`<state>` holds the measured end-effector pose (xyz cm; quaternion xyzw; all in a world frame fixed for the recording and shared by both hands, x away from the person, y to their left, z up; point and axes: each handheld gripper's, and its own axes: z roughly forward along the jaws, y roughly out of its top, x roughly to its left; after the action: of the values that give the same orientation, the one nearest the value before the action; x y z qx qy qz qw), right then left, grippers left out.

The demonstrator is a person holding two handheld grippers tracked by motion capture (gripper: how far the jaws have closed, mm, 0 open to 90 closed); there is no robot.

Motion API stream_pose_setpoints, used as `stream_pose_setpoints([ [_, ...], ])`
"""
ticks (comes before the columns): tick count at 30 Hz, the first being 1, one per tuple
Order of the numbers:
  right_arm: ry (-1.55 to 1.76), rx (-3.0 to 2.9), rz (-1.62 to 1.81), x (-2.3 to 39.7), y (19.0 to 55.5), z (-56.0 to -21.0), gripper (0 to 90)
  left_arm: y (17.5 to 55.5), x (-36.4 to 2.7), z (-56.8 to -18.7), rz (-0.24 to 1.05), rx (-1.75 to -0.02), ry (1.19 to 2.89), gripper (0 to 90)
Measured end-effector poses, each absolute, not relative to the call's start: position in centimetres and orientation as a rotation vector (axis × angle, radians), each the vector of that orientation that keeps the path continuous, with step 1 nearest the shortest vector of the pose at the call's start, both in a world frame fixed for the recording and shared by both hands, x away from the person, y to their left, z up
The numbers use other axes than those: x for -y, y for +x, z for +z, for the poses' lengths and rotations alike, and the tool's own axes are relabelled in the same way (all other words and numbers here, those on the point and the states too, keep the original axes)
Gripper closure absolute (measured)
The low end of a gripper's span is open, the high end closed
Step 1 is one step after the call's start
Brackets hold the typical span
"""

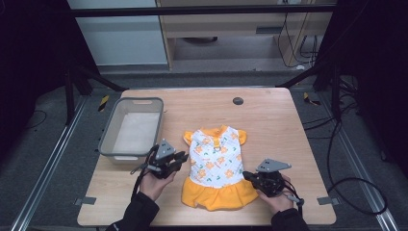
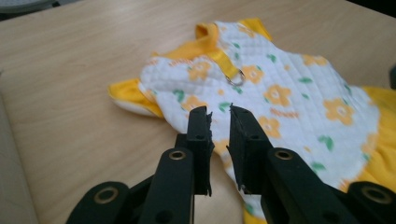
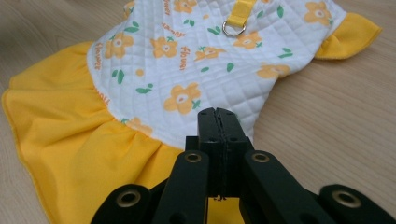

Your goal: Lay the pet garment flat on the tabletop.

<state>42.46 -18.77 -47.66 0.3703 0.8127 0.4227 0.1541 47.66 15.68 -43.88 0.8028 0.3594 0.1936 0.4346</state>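
- The pet dress (image 1: 215,166), white quilted with orange flowers and a yellow frilled skirt, lies flat on the wooden table (image 1: 269,125) between my two tongs, skirt toward me and collar away.
- My left gripper (image 1: 180,158) sits at the dress's left edge, by the sleeve. In the left gripper view (image 2: 219,116) its jaws stand a narrow gap apart with nothing between them; the tips hover over the white bodice near its edge, and I see no fabric pinched.
- My right gripper (image 1: 246,175) is at the dress's right side, near where the bodice meets the skirt. In the right gripper view (image 3: 218,114) the jaws are pressed together tip to tip, and I can see no cloth caught between them; they point over the seam of white bodice and yellow skirt.
- A yellow strap with a metal ring (image 3: 233,29) lies on the back of the bodice.
- A grey plastic basket (image 1: 108,139) stands on the table's left part, just beyond my left hand (image 1: 153,184), apart from the dress.
- A small dark round disc (image 1: 237,101) sits near the table's far edge.
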Motion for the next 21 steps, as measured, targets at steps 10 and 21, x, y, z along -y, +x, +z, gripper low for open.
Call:
stream_pose_setpoints([
  [10,1.026,-2.367,1.18,17.1,43.7,-48.6,90.0,54.3,-11.5,-45.7,0.611,-0.931,2.079,80.9],
  [21,1.028,-2.442,1.095,16.7,43.9,-49.8,90.0,58.7,-10.3,-49.9,0.567,-1.024,2.098,80.7],
])
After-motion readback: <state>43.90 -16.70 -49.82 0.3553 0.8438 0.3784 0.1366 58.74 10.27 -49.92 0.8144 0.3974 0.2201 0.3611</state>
